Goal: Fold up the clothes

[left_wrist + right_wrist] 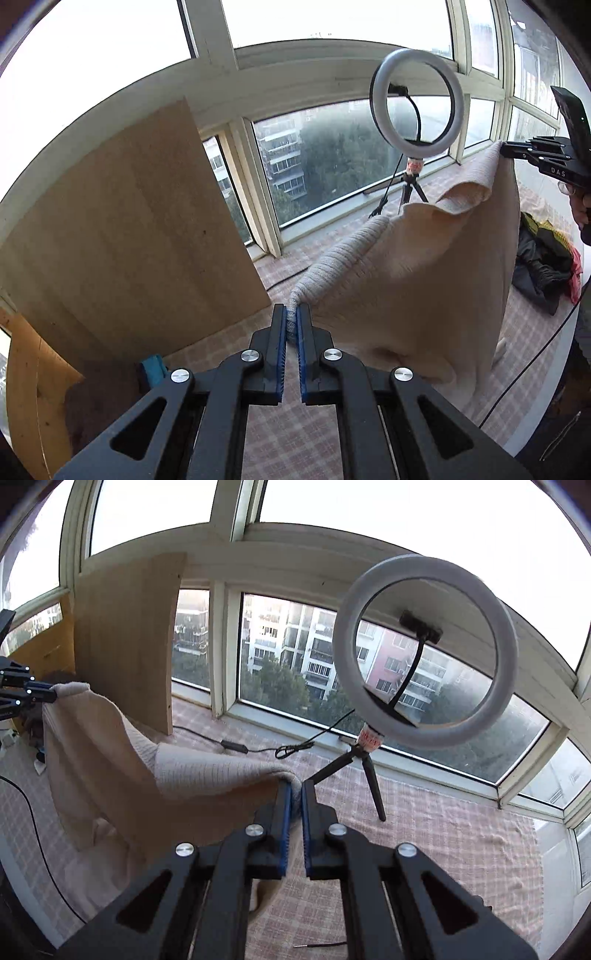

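Left wrist view: the left gripper (291, 321) is seen from behind, its two black fingers with blue pads (281, 354) pressed together on a bunched, ribbed corner of a beige knitted sweater (424, 266). The sweater is stretched in the air from this grip to the right gripper (508, 149), seen at the upper right of the same view, where the other top corner of the cloth is pinched. Between the two grips the upper hem sags and folds over, and the body of the garment hangs down, its lower part reaching the pink checked cloth (295, 435) that covers the surface below.

Right wrist view: the right gripper's blue pads (285, 819) are closed on a fold of the same sweater, and the knit is drawn away to the left edge of the view, where the left gripper is seen holding the far corner.

A white ring light (417, 99) on a small black tripod stands on the checked cloth near its far edge, just in front of a wide window (325, 162) through which trees and apartment blocks are seen. A pale wooden board (122, 229) is leaned upright at the far left corner. A heap of dark clothes (543, 258) lies on the cloth near its right edge, beyond the hanging sweater. A black cable (280, 749) lies along the far edge below the window.
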Demonstrator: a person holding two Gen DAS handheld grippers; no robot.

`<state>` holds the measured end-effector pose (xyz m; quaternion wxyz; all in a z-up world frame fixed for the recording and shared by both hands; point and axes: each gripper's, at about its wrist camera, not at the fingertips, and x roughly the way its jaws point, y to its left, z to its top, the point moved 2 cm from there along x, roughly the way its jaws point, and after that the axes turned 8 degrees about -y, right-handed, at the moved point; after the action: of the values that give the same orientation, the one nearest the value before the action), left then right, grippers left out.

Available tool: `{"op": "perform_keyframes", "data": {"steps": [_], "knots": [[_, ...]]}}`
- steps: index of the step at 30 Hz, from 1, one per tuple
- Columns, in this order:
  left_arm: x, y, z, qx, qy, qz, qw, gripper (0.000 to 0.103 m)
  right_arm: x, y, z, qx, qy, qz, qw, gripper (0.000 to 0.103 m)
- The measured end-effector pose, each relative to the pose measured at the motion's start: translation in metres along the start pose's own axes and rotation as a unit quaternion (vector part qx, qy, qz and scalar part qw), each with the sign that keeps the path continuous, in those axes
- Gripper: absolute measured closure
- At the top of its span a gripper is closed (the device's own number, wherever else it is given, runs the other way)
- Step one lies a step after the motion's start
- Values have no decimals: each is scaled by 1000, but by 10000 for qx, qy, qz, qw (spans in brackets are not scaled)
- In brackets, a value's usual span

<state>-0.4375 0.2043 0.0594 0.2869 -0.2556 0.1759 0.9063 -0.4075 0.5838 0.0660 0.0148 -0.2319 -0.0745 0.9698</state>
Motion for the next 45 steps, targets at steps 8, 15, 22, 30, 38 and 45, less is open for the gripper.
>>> {"op": "perform_keyframes", "data": {"steps": [8,15,22,30,38,45], "knots": [[-185,36,102,209,-1531,994,9830,98,-179,16,151,277,-1998,-542,9780,98],[-284,39,127,503,-2063,1579,9643,98,-270,41,188,75,-2707,-895,9585,98],[-291,52,120,608,-1975,1784,9620,98,-260,53,179,73,-2624,-927,9605,98],[-126,111,56,467,-567,1987,9773,103,-122,74,127,17,-1464,-810,9859,98],[115,131,-94,-588,1465,576,9858,103,163,73,-13,-109,1509,-788,9853,95],[179,57,-211,-938,2579,-470,9605,86,196,34,-138,-212,2827,-494,9577,71]]}}
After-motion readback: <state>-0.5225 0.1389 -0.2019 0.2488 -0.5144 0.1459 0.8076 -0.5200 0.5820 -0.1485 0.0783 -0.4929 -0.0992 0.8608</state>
